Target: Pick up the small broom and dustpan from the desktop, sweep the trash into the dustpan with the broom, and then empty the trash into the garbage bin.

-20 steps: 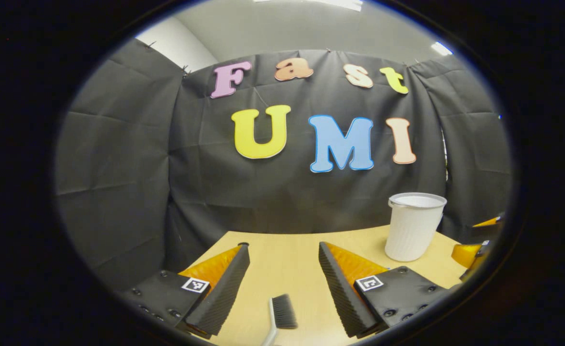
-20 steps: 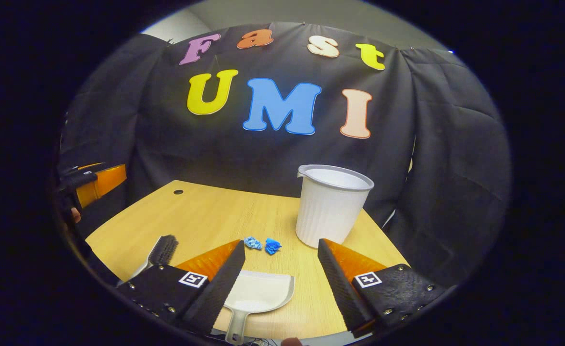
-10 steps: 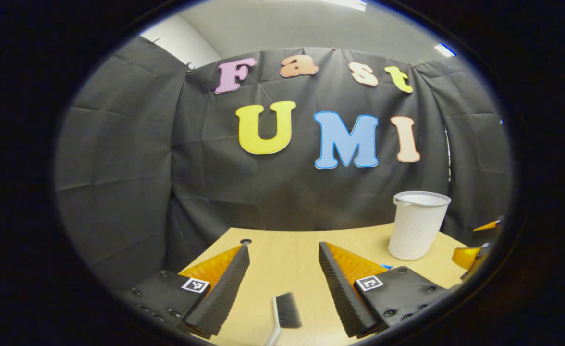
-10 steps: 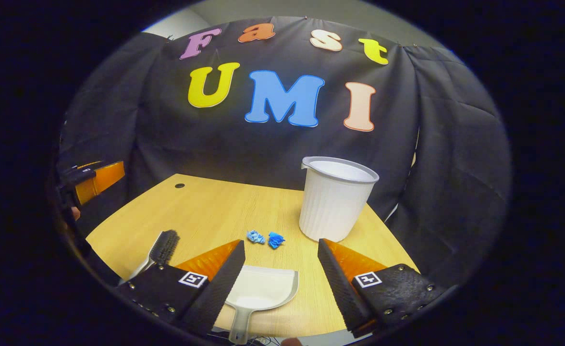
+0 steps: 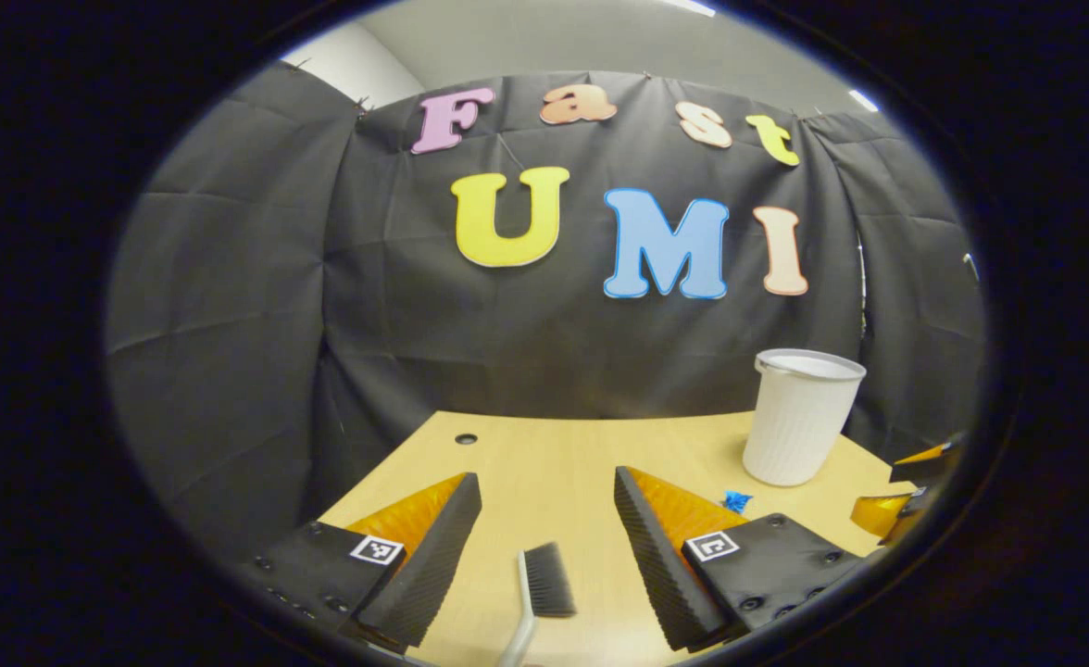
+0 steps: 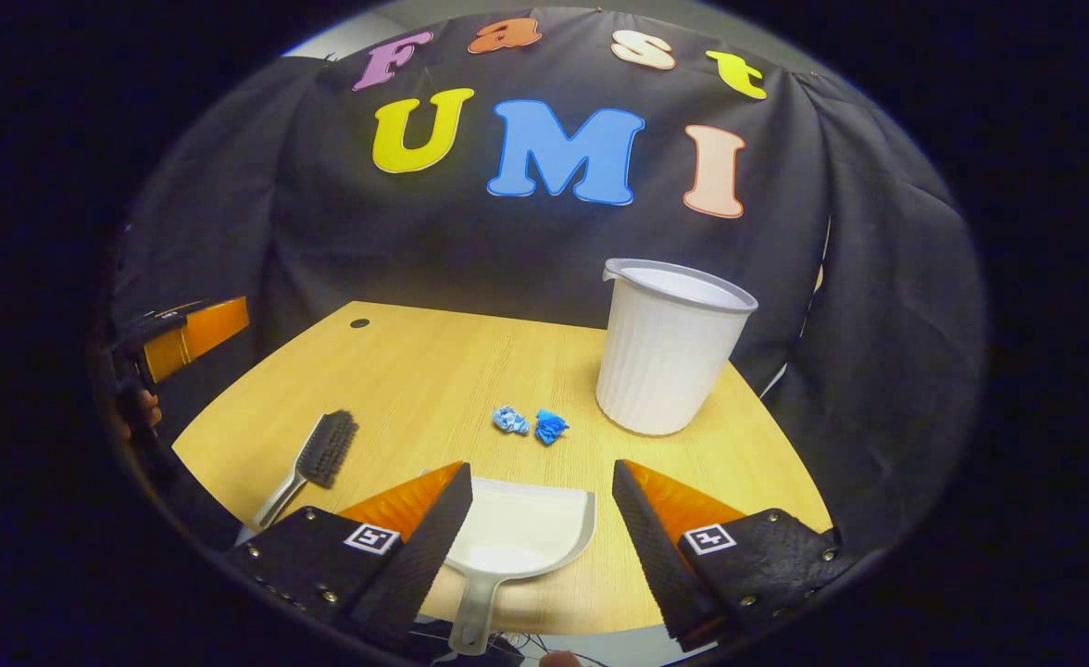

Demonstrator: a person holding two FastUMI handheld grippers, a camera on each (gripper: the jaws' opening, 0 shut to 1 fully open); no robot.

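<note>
Left gripper view: the left gripper (image 5: pixel 544 519) is spread wide and holds nothing. Over the last second the view has tilted down, exposing more table (image 5: pixel 544 454). The broom (image 5: pixel 544 584) lies between the fingers at 6 o'clock; the garbage bin (image 5: pixel 799 417) stands at 3 o'clock.

Right gripper view: the right gripper (image 6: pixel 540 519) is also wide and empty. It has pitched toward the dustpan (image 6: pixel 517 533), now fuller at 6 o'clock. The trash (image 6: pixel 531 424) lies just beyond. Judgement: both grasps are imminent.
</note>
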